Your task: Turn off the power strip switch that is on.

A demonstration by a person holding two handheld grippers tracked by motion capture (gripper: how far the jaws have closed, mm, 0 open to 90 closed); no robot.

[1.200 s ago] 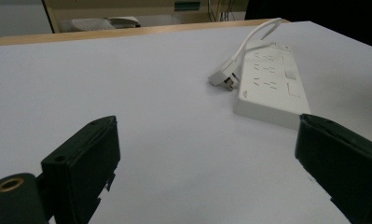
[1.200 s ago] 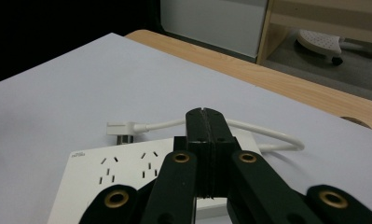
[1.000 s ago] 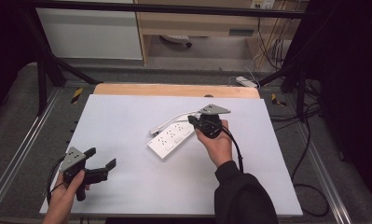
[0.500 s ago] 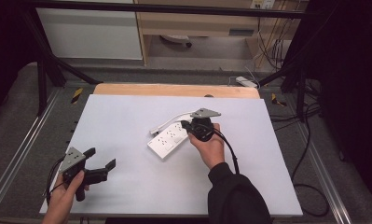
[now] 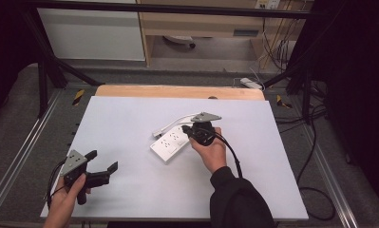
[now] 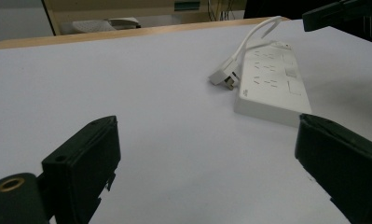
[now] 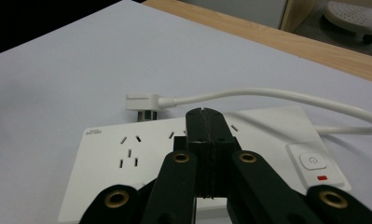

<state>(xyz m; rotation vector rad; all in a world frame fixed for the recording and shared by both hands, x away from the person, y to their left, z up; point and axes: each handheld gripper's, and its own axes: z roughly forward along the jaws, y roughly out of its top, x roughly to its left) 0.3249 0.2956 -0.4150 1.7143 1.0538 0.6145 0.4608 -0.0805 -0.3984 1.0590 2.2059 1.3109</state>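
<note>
A white power strip (image 5: 169, 144) lies flat in the middle of the white table, with its white plug (image 5: 157, 133) resting beside its far left corner and its cable (image 5: 183, 117) looping behind. My right gripper (image 5: 185, 132) hovers over the strip's right half, shut and holding nothing. In the right gripper view the joined jaw tips (image 7: 204, 117) sit above the socket face (image 7: 123, 158), left of the switch (image 7: 314, 163). My left gripper (image 5: 101, 160) is at the front left, open and empty; the strip (image 6: 272, 81) and plug (image 6: 223, 77) lie beyond its jaws.
The white table top (image 5: 130, 114) has a wooden strip (image 5: 177, 91) along its far edge. Metal rails run along both sides, and black cables (image 5: 315, 142) trail on the floor to the right. A second power strip (image 5: 250, 83) lies on the floor behind the table.
My right gripper has moved left and toward the person, coming over the power strip. The left gripper has stayed in place, still open.
</note>
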